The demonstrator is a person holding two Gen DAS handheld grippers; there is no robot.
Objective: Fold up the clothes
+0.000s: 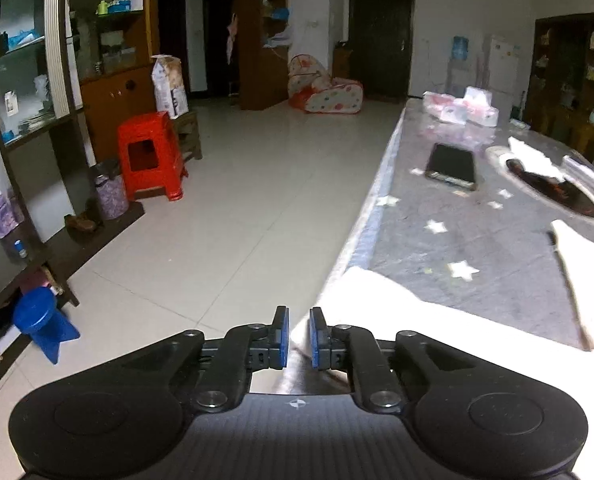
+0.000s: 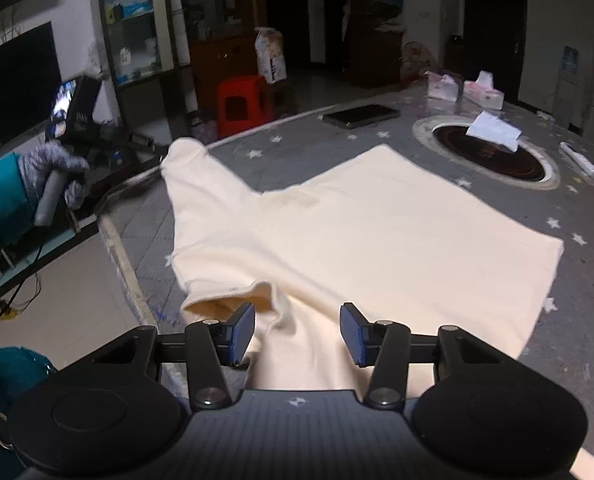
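- Broadly, a cream garment lies spread on a grey star-patterned table, one sleeve reaching the table's left edge.
- Right gripper hangs wide open over the near hem, gripping nothing.
- Left gripper has its blue pads slightly apart at the sleeve end; whether it grips is unclear.
- Beyond: tissue packs, a dark tablet, a red stool on pale tiles.

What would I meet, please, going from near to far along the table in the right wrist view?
Right gripper → cream shirt → round black inset → dark flat device → pink tissue packs.
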